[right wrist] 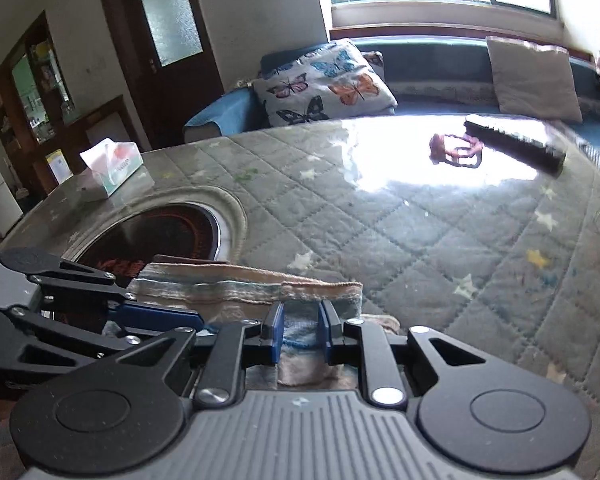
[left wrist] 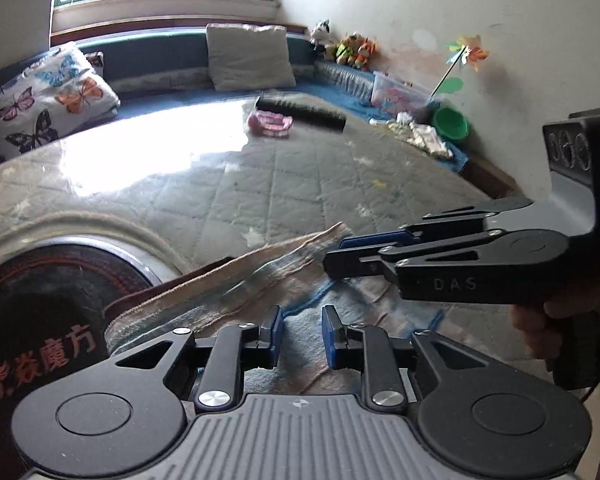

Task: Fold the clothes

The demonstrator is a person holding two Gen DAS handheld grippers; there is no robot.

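Observation:
A striped beige and pale-blue cloth point(left wrist: 220, 288) lies folded at the near edge of the quilted table point(left wrist: 260, 184). My right gripper point(right wrist: 300, 330) is shut on a thick bunch of the cloth point(right wrist: 236, 286), and one long folded edge rises off the table. In the left wrist view the right gripper point(left wrist: 340, 254) comes in from the right, held by a hand point(left wrist: 540, 320), pinching the cloth's far corner. My left gripper point(left wrist: 302, 334) stands open just above the cloth, nothing between its pads. Its fingers point(right wrist: 156, 316) show at the left of the right wrist view.
A round dark inset with red characters point(left wrist: 40, 320) sits in the table left of the cloth. A tissue box point(right wrist: 108, 172) stands at the far left. A long black object point(left wrist: 300, 114) and a pink item point(left wrist: 270, 124) lie at the far side. Cushioned benches point(left wrist: 252, 60) ring the table.

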